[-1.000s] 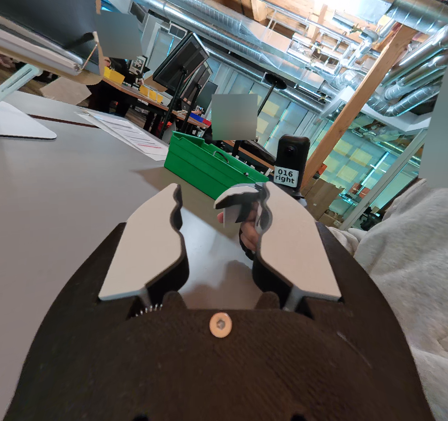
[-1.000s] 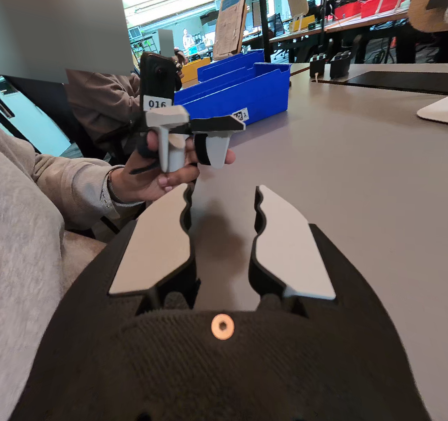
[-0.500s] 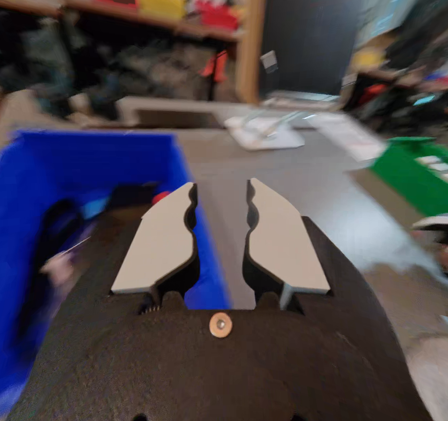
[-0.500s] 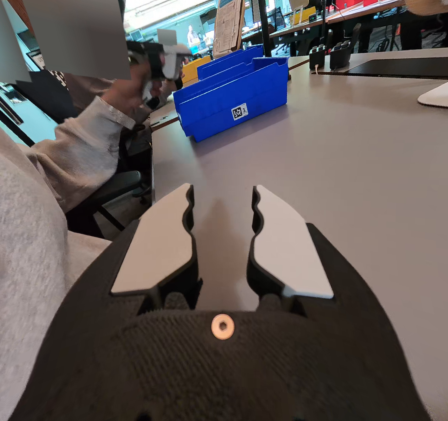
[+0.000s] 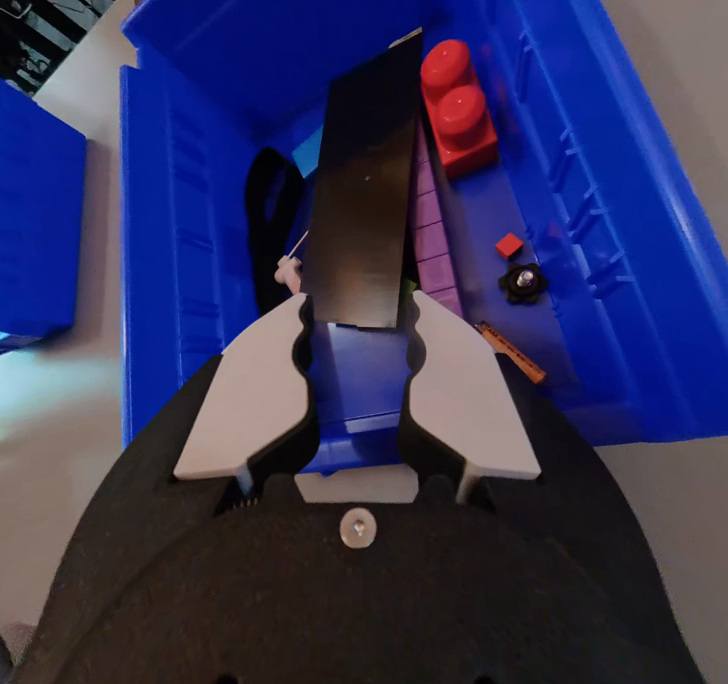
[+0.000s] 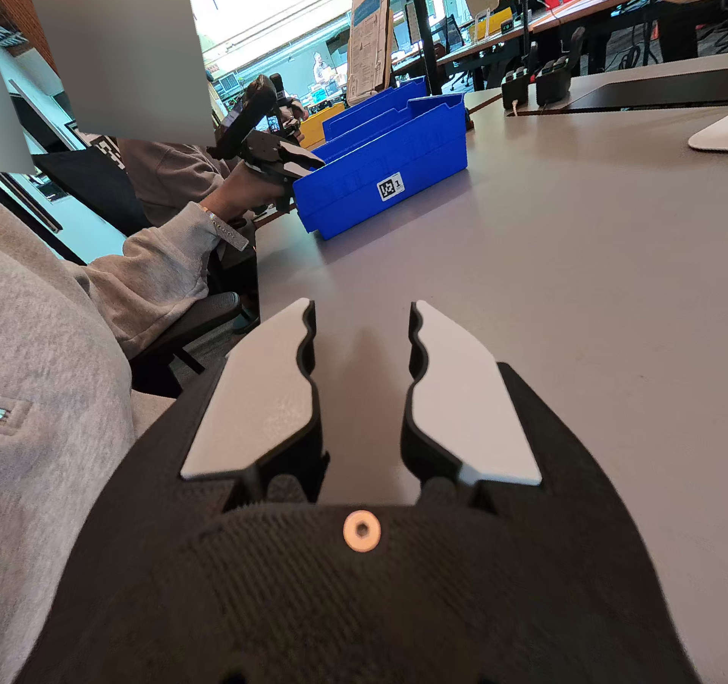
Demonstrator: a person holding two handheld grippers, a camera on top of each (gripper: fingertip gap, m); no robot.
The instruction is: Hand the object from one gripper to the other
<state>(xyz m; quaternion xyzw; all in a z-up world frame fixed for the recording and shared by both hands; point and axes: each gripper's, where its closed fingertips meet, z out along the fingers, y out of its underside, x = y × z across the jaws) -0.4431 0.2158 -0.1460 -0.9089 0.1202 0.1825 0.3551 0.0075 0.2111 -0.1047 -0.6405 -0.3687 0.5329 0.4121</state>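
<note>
Left gripper is hovering jaws apart over the blue bin, framing the near end of the black flat plate leaning inside, likely stiff, thin, slick, so pinching its faces; right gripper is waiting open and empty over the table.

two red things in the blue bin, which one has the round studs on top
The large red plastic building brick at the far end of the blue plastic bin has two round studs. The small red cube, nearer the left hand-held gripper, is plain.
</note>
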